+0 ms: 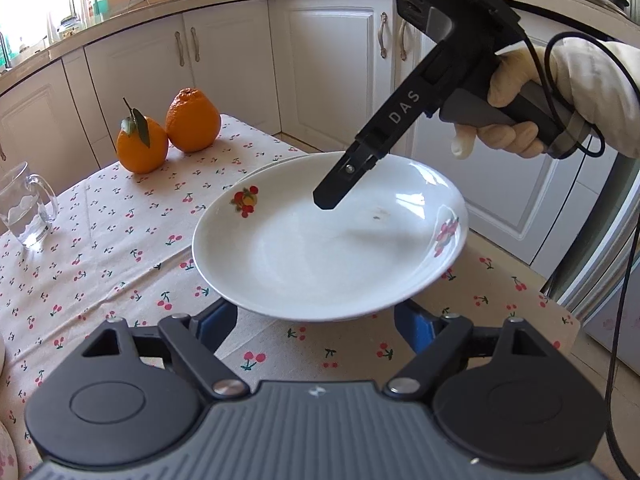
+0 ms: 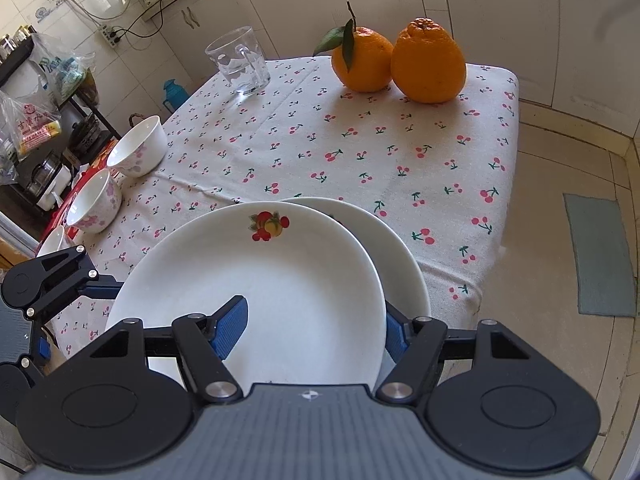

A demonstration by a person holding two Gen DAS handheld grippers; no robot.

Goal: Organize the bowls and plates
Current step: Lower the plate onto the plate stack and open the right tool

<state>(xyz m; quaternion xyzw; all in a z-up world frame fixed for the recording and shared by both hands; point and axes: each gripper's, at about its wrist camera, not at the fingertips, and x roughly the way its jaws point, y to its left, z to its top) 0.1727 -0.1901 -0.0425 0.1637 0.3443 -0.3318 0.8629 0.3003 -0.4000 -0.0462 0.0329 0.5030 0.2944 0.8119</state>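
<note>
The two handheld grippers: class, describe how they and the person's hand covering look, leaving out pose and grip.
Both grippers are black with grey ribbed bodies, round side discs, silver pivot bolts and blue finger pads. The right gripper carries white letters DAS, a grey-and-black pistol handle and a looping black cable. The hand wears a cream fabric glove and a pale sleeve.

My plate [image 2: 280,288] is white with a little red and yellow fruit picture. My finger pads [image 2: 230,330] are blue on black arms. The cloth [image 2: 360,152] is cream with small red cherries and green stems. Two oranges [image 2: 428,64] are bright orange, one with a green leaf. The bowls [image 2: 138,150] are white with pink flowers.
</note>
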